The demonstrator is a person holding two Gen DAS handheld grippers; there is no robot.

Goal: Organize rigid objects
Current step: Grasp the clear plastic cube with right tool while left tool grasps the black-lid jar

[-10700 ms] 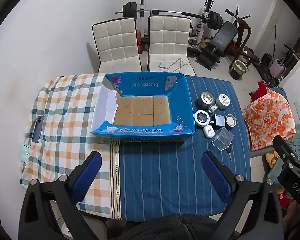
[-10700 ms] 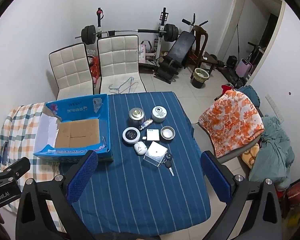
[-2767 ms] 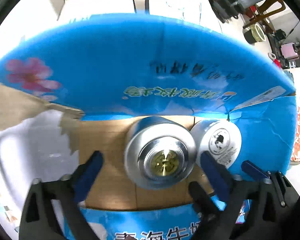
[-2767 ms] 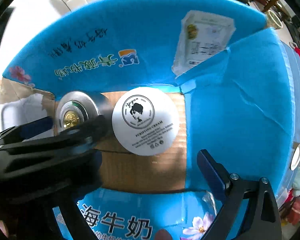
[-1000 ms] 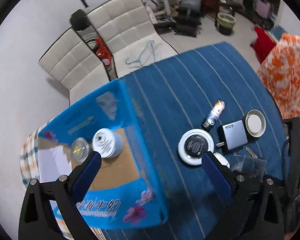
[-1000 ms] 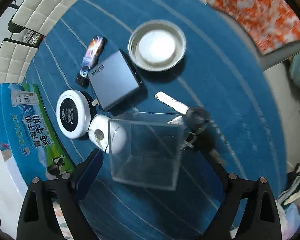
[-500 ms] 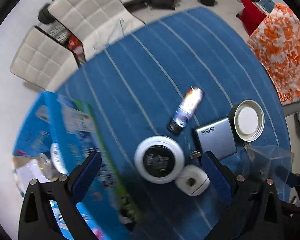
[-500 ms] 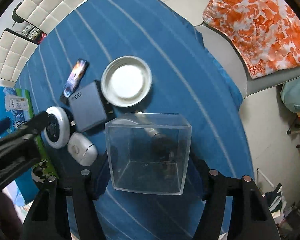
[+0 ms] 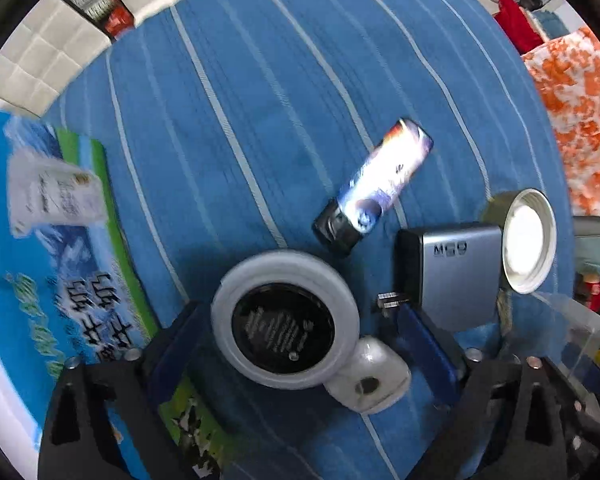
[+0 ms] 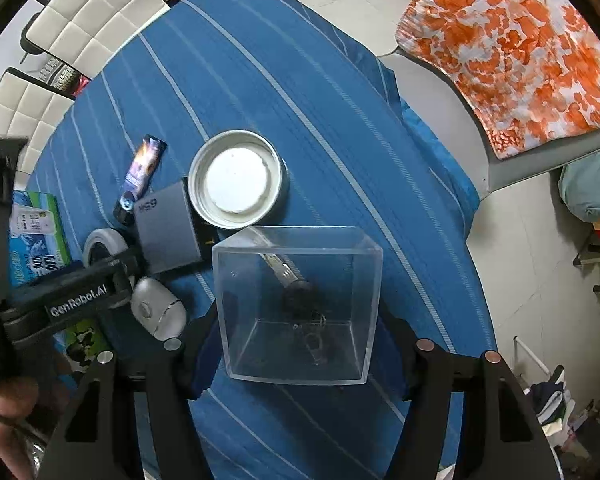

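My left gripper straddles a round white tin with a black centre on the blue striped cloth; its fingers sit close on both sides, contact unclear. A white oval case touches the tin's right side. My right gripper is shut on a clear plastic box, held above a key seen through it. A grey charger, a small printed tube and a metal lid lie nearby. The left gripper also shows in the right wrist view.
The blue carton stands at the left, right beside the left gripper. White chairs stand beyond the table's far edge. A chair with an orange floral cloth is at the right, past the table's edge.
My left gripper has dropped down over the round white tin, fingers now either side of it. My right gripper has closed on the clear box.
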